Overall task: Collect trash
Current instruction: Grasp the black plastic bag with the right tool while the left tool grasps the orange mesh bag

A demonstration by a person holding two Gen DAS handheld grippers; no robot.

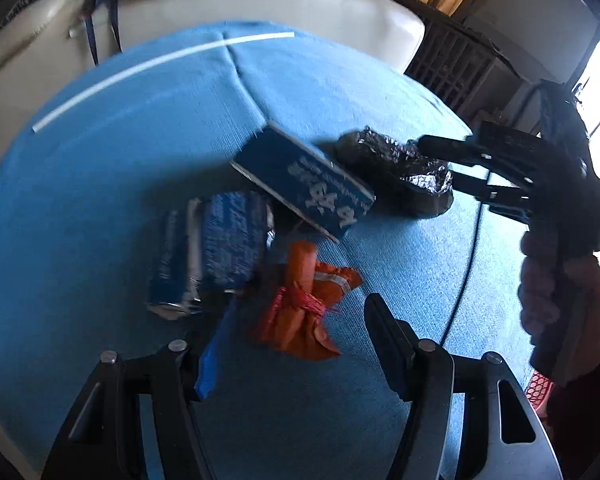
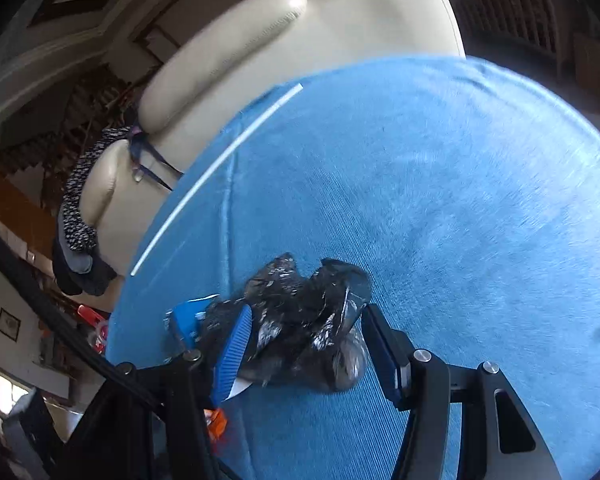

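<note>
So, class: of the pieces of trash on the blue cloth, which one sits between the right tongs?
The crumpled black plastic bag. It sits between the right tongs; the blue boxes and orange wrapper lie apart.

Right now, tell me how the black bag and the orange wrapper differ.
The black bag is dark, shiny and crumpled into a lump; the orange wrapper is bright and flatter, with a rolled part on top. The bag sits between the right gripper's fingers, though a firm grip is unclear; the wrapper lies free ahead of the open left gripper. Both are crumpled and rest on the blue cloth.
</note>
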